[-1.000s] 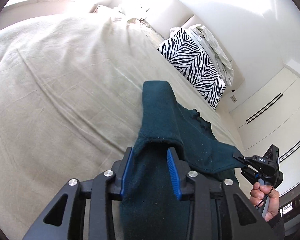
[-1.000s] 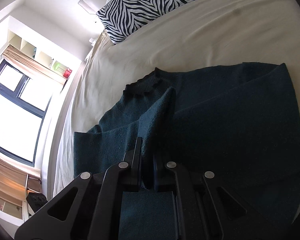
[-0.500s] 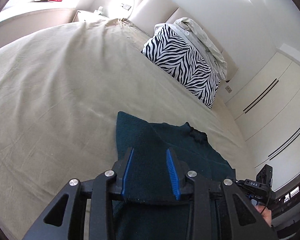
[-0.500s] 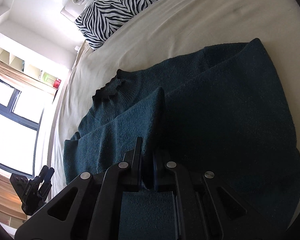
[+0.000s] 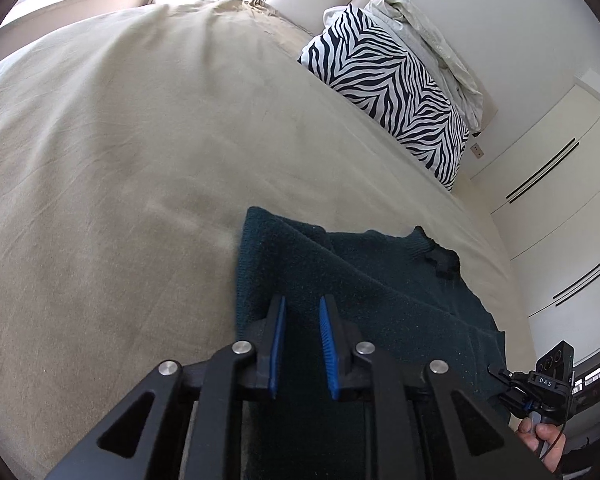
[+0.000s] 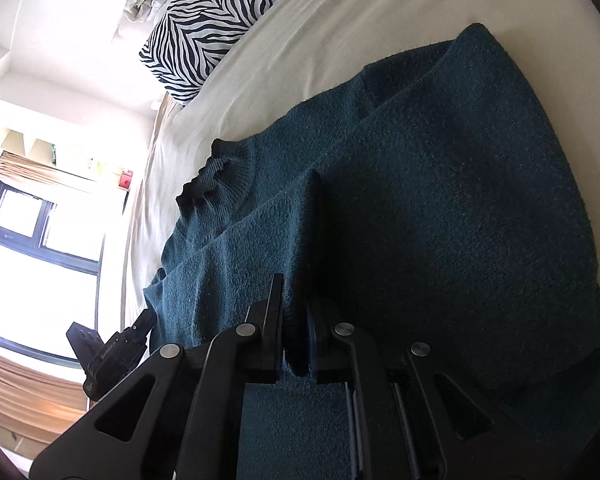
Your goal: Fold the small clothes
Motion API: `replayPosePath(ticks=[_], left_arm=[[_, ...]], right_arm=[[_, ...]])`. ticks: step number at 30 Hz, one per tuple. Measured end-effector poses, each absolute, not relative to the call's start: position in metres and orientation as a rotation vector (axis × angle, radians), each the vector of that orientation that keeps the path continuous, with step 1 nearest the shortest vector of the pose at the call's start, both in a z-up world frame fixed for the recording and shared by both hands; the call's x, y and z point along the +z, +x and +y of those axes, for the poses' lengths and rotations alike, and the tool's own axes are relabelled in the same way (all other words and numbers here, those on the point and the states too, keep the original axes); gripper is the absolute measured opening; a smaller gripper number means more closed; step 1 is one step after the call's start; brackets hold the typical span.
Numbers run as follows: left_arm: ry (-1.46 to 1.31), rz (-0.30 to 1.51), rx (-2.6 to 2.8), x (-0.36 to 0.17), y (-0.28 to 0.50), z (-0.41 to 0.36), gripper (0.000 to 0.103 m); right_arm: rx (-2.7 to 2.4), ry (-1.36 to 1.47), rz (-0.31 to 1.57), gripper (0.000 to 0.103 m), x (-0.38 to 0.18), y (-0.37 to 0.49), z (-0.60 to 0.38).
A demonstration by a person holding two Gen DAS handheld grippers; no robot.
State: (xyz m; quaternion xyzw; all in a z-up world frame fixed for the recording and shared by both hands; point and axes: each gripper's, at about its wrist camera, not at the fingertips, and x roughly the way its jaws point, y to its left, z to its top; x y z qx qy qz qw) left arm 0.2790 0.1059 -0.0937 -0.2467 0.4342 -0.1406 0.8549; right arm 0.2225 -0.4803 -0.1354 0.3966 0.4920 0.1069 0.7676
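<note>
one sweater (image 6: 440,208) (teal); right claw (image 6: 296,320) pinching it, left claw (image 5: 302,332) spread.

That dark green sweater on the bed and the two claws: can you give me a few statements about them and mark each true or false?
1. The sweater lies on a beige bed sheet. True.
2. The right claw is wide open and holds nothing. False: it is pinched on a ridge of the sweater.
3. A zebra-striped pillow sits beyond the sweater. True.
4. The left claw is clamped tight on the pillow. False: its jaws are apart over the sweater.
5. The sweater is bright red. False: it is dark green.
</note>
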Motion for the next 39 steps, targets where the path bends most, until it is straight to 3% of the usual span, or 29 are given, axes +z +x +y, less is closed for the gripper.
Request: replayPosePath(ticks=[2, 6, 10, 13, 14, 18, 28, 30, 31, 33, 39], left_arm=[[-0.517, 0.88, -0.298, -0.082, 0.284, 0.106, 0.035], [-0.488, 0.928, -0.282, -0.088, 0.312, 0.101, 0.038], [-0.526, 0.941, -0.287, -0.116, 0.321, 0.107, 0.027], [-0.514, 0.937, -0.277, -0.11, 0.314, 0.107, 0.025], [-0.504, 0.936, -0.266, -0.105, 0.308, 0.107, 0.026], [-0.464, 0.887, -0.242, -0.08, 0.274, 0.104, 0.048], [-0.302, 0.927, -0.263, -0.104, 0.25, 0.079, 0.051], [-0.302, 0.924, -0.268, -0.101, 0.248, 0.08, 0.051], [-0.316, 0.927, -0.276, -0.1, 0.246, 0.083, 0.051], [-0.351, 0.939, -0.28, -0.096, 0.239, 0.093, 0.052], [-0.492, 0.922, -0.251, -0.079, 0.169, 0.144, 0.053]], right_arm=[[0.193, 0.853, 1.062, 0.01, -0.128, 0.22, -0.483], [0.183, 0.841, 0.971, 0.01, -0.102, 0.211, -0.486], [0.261, 0.823, 0.946, 0.01, -0.088, 0.216, -0.472], [0.255, 0.806, 0.942, 0.01, -0.086, 0.221, -0.464], [0.263, 0.814, 0.945, 0.01, -0.087, 0.223, -0.462], [0.145, 0.756, 0.965, 0.01, -0.088, 0.216, -0.463], [0.215, 0.851, 0.897, 0.011, -0.086, 0.195, -0.473], [0.281, 0.887, 0.903, 0.025, -0.099, 0.203, -0.467], [0.27, 0.907, 0.949, 0.05, -0.113, 0.207, -0.468], [0.257, 0.989, 0.965, 0.047, -0.134, 0.202, -0.472], [0.226, 0.981, 0.907, 0.052, -0.112, 0.143, -0.493]])
